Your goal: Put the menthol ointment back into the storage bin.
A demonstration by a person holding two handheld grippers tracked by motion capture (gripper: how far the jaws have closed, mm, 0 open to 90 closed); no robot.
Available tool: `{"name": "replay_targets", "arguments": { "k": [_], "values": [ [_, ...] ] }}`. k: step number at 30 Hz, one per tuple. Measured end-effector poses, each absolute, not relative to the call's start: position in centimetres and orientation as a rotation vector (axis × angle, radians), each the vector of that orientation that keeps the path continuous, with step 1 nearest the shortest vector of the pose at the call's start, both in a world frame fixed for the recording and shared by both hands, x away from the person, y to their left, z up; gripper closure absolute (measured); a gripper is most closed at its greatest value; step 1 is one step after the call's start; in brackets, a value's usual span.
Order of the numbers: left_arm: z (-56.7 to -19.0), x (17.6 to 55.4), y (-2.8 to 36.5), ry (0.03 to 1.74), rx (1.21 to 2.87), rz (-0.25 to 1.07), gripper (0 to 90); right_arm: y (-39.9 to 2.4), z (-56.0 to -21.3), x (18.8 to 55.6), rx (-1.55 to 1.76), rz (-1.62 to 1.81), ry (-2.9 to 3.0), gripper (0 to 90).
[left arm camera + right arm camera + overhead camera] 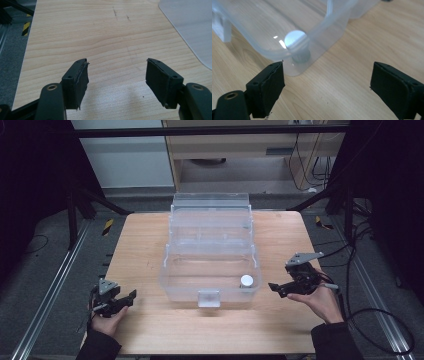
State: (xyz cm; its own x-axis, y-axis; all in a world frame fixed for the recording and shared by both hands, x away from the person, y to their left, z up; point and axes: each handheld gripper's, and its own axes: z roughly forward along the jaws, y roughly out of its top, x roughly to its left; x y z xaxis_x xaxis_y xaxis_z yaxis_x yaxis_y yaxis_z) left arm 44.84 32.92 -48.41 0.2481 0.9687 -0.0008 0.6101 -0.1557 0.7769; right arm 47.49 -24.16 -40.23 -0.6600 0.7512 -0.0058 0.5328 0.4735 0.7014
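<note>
Both grippers, L (131, 296) & R (273, 287), jaws apart, empty, flanking clear box (210, 251) w/ white bottle (246, 281).

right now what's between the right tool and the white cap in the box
In the right gripper view, bare wood table, then the clear box wall; the white cap sits behind it. The right tool is open.

A light wooden table (150, 250) carried a clear plastic storage box (210, 270) at its centre, lid open; its remaining surface showed only woodgrain.
</note>
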Motion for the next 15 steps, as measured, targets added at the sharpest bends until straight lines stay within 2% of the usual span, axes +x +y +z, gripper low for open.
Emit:
{"name": "replay_targets", "arguments": {
  "k": [3,15],
  "values": [
    [-48.4,44.8,32.9,1.440,1.855,0.686,33.9,-24.7,-41.5,47.1,1.113,1.003,2.386,12.9],
    [-48.6,44.8,32.9,1.436,1.858,0.686,33.3,-27.3,-45.0,46.2,1.273,1.090,2.126,8.6]
  ]
}}
